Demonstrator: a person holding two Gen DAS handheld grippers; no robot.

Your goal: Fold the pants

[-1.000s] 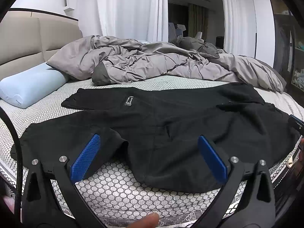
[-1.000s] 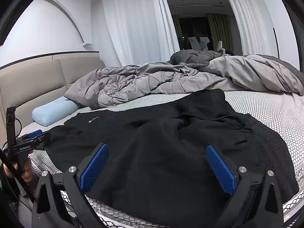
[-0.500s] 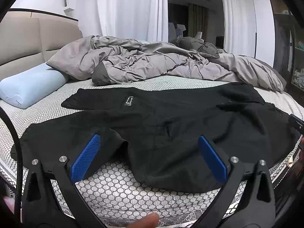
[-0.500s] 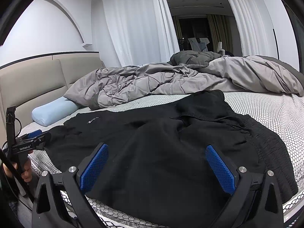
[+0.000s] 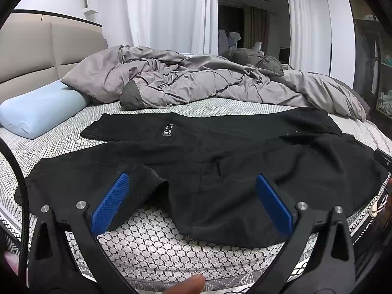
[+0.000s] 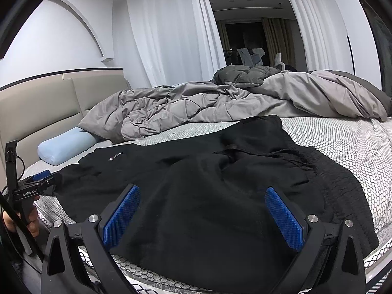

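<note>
A pair of black soft-knit pants (image 5: 220, 161) lies spread across the near half of a bed with a white honeycomb-patterned mattress cover (image 5: 152, 235). In the left wrist view the legs run toward 9 o'clock and the waist end toward 3 o'clock. One leg lies farther back, carrying a small white label (image 5: 168, 129); the nearer leg ends in a cuff close to the bed's front edge. Laid out flat like this, the garment offers both ends for a lengthwise fold.

The left gripper (image 5: 191, 201) hovers just above the near edge, jaws spread wide with nothing between the blue pads; the left pad sits over the near leg's cuff, probably lined up to pinch it. The right gripper (image 6: 203, 213) is likewise released and empty, poised over the waist end, where a drawstring (image 6: 269, 153) and a ribbed waistband (image 6: 340, 188) show at about 2 o'clock. In that view the left gripper's handle appears at 9 o'clock, so the two tools stand well apart, one at each end.

A crumpled grey duvet (image 5: 196, 83) is heaped at 12 o'clock and a pale blue bolster pillow (image 5: 39, 112) rests at 10 o'clock against the beige padded headboard (image 5: 29, 49), both away from the folding area. No fold appears made yet.
</note>
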